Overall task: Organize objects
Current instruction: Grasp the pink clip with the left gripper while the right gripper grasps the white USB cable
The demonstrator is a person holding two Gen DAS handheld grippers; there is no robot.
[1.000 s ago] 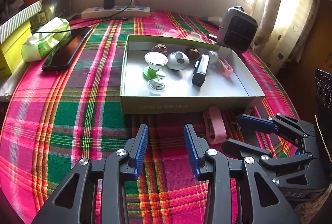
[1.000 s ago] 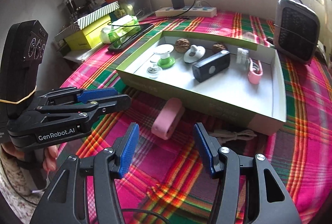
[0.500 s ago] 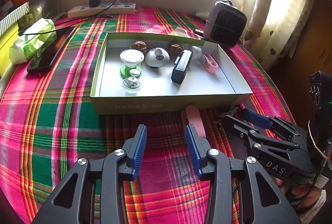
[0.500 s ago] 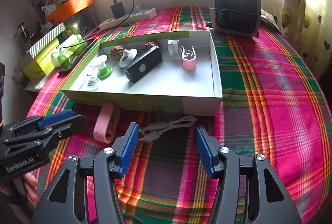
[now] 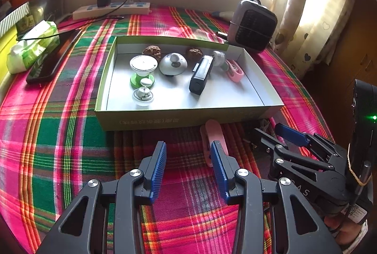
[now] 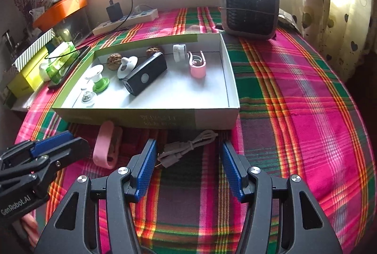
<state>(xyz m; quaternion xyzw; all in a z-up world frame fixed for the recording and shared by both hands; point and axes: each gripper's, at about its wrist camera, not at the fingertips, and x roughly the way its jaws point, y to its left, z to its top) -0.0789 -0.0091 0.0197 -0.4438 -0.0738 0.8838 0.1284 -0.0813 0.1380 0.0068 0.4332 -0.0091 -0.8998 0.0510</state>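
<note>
both tools over the plaid tablecloth (image 6: 294, 93), near the front wall of the shallow green-sided box (image 6: 146, 117). left tool (image 5: 188, 159): jaws apart, nothing between them; pink clip (image 5: 215, 136) lies on the cloth just past its right finger, touching or nearly so, can't tell which. right tool (image 6: 188, 162): jaws apart, nothing clamped; grey coiled cable (image 6: 186, 150) lies on the cloth between and just beyond the fingertips, close to the left one.

the clip and the cable are both outside the box, just in front of its wall.

inside the box: black rectangular device (image 6: 145, 76), second pink clip (image 6: 198, 66), two walnuts (image 5: 152, 51), green-and-white stand (image 5: 142, 70), white domed piece (image 5: 173, 64), small white round piece (image 5: 143, 96).

behind the box: small grey heater (image 6: 249, 9), power strip (image 5: 110, 10) with a charger plugged in, phone (image 5: 51, 58), wipes pack (image 5: 33, 46).
</note>
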